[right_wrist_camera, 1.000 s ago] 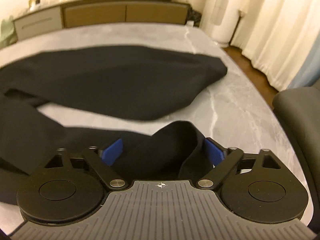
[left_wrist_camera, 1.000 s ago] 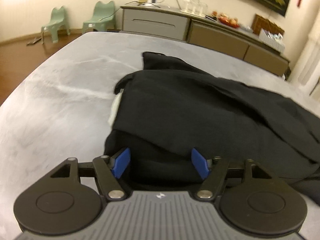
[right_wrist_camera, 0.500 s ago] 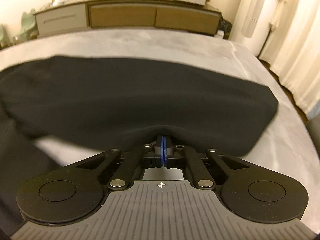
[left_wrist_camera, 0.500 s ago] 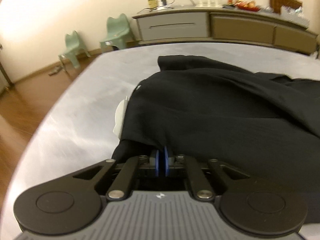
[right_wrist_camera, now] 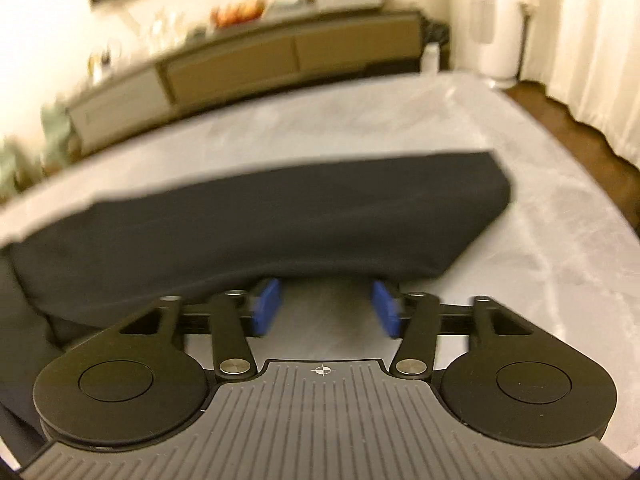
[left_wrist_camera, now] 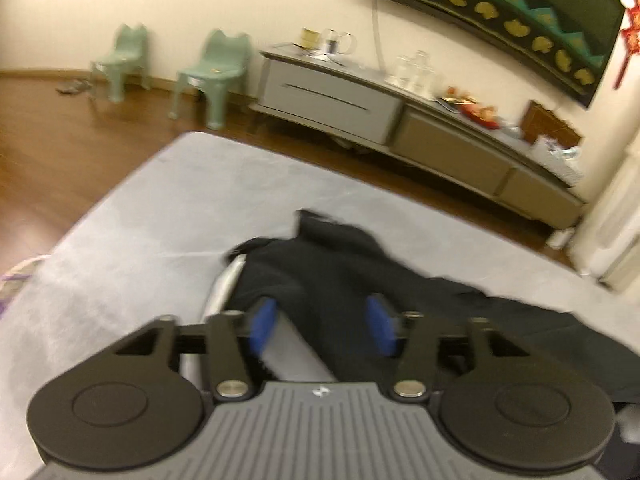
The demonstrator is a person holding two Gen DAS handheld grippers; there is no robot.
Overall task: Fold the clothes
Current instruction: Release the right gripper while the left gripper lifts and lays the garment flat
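Note:
A black garment [left_wrist_camera: 320, 264] lies on the grey table [left_wrist_camera: 140, 240], with a strip of white lining [left_wrist_camera: 224, 288] showing at its left edge. My left gripper [left_wrist_camera: 320, 312] hovers over the garment's near part. Its jaws are opening; black cloth lies below and between the blue pads [left_wrist_camera: 262, 324], which do not press on it. In the right wrist view the garment [right_wrist_camera: 260, 220] lies as a long folded band across the table [right_wrist_camera: 540, 240]. My right gripper [right_wrist_camera: 326, 300] sits just short of its near edge, its jaws opening with only bare table between them.
A long low sideboard [left_wrist_camera: 400, 120] with glassware and fruit stands along the far wall. Two small green chairs [left_wrist_camera: 212, 68] stand on the wooden floor at the left. White curtains [right_wrist_camera: 580, 20] and a white floor unit [right_wrist_camera: 502, 20] are at the right. The table's left edge [left_wrist_camera: 100, 208] drops to the floor.
A second ago both grippers stood open around cloth, then shut on it. Now both are open and the cloth is let go. Both have pulled back and risen; the garment lies folded over.

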